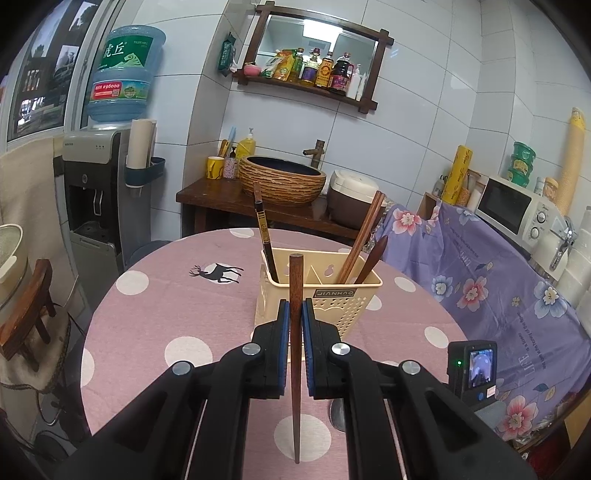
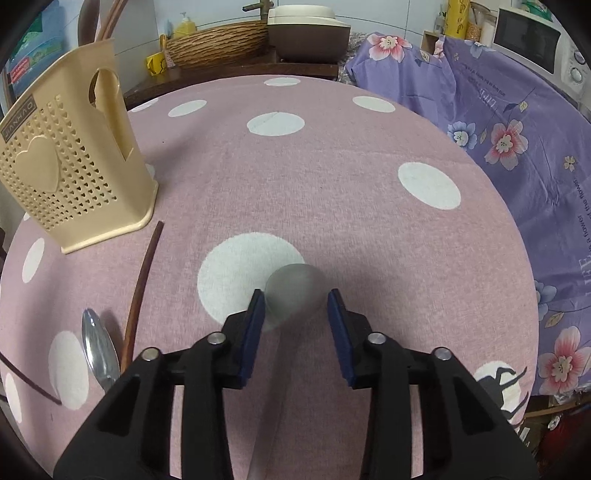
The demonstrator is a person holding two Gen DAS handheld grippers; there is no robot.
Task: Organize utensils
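"JIANHAO" plate on the beige utensil holder (image 1: 347,293) (inverted), "虎丘 TIGER HILL" label on the water jug (image 1: 123,74), "LIFE" print on the purple floral cloth (image 1: 524,360).

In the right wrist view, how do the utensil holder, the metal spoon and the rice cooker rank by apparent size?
1. utensil holder, nearest, so inflated
2. rice cooker, far away
3. metal spoon, partly hidden

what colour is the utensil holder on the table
Cream-beige plastic utensil holder, perforated with small hearts and one big raised heart; clearest in the right wrist view.
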